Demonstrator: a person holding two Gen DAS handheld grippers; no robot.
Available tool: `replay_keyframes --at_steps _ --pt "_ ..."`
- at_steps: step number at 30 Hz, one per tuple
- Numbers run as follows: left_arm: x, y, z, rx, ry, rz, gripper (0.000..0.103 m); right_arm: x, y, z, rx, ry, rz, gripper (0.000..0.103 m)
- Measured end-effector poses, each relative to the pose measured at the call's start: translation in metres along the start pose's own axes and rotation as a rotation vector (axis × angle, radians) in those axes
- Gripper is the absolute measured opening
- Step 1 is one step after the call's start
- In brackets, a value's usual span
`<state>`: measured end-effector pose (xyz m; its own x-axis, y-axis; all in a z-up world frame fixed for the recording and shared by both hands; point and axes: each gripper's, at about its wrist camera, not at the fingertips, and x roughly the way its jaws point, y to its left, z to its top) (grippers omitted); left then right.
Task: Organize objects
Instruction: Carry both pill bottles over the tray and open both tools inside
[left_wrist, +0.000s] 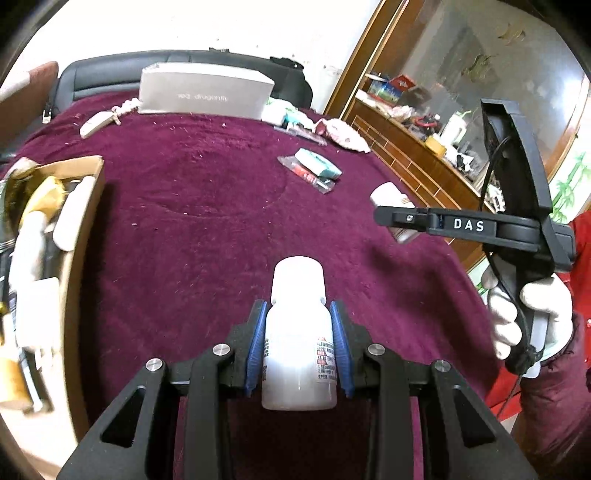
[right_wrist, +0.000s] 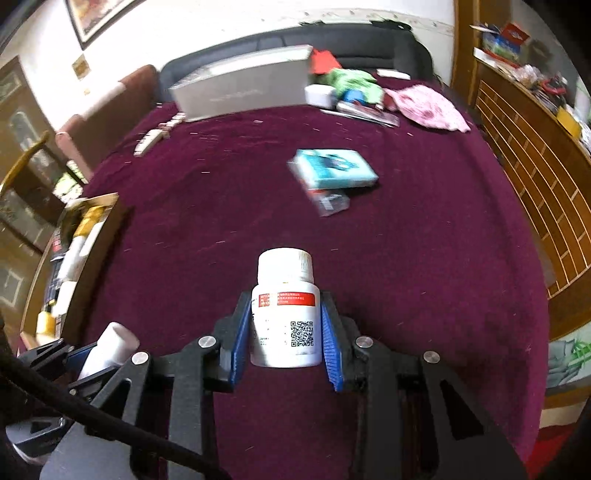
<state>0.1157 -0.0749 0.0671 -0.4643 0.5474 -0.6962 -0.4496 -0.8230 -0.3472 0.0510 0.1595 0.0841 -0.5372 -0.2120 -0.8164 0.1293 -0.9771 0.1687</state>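
both tools clamp white pill bottles: left tool (left_wrist: 298, 345), right tool (right_wrist: 284, 332); shallow grips could slip over the worktop (left_wrist: 203, 229).

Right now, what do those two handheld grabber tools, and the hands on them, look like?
Each gripper is matt black plastic with angled, cut-out arms, round silver bolts and ribbed blue pads. The right gripper, seen side-on from the left camera, bears white letters "DAS" and trails a thin black cable. The hand holding it wears a white glove and a red sleeve.
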Motion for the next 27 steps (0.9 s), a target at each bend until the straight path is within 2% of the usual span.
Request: replay_keyframes --at_steps 6,12,19,27 --pt "-0.051 0.018 -0.019 -0.028 -0.064 0.021 0.029 -0.014 0.046 -0.012 -0.076 -0.01 0.059 0.032" --pt "-0.101 0.062 -0.039 -0.115 -0.136 0.097 0.03 -0.023 0.101 -0.02 -0.155 -0.02 0.132 0.032" --pt "-0.134 0.117 -0.057 -0.227 -0.197 0.203 0.03 -0.017 0.166 -0.032 -0.229 -0.006 0.244 0.032" --pt "-0.152 0.175 -0.067 -0.302 -0.233 0.316 0.03 0.016 0.245 -0.052 -0.301 0.079 0.366 0.032"
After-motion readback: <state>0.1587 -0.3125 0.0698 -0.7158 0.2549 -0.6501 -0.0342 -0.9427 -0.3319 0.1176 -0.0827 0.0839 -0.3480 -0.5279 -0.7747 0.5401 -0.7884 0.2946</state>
